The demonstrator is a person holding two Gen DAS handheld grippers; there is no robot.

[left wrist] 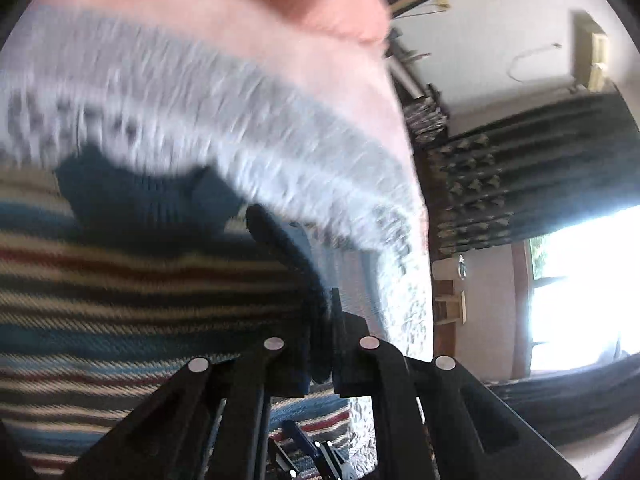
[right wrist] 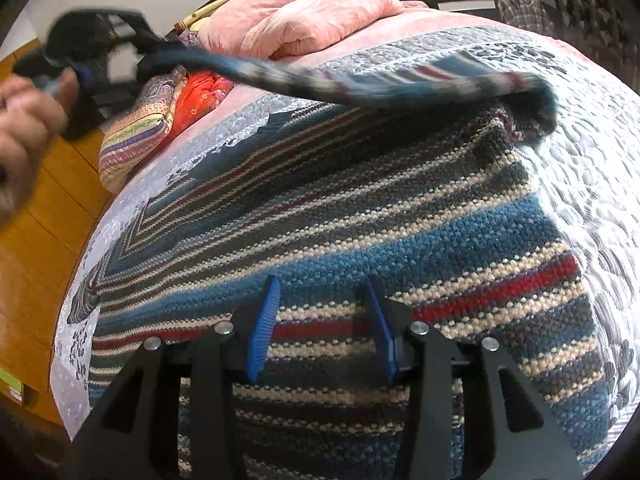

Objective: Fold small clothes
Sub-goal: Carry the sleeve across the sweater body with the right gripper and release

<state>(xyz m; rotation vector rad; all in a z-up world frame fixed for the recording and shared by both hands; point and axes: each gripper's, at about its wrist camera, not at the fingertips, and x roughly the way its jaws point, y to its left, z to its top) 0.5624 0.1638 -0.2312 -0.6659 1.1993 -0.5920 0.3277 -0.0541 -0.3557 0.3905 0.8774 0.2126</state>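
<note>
Left gripper pinching sweater edge, lifted

The knitted striped sweater has bands of blue, cream, dark grey and red. The quilted bedcover under it is pale grey-white with dark grey patches and pink. The puffy blanket is salmon pink. The right gripper's ribbed finger pads are bright blue.

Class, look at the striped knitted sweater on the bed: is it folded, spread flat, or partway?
Partway. The striped sweater lies mostly spread on the quilt, while the left gripper holds one part lifted across it.
</note>
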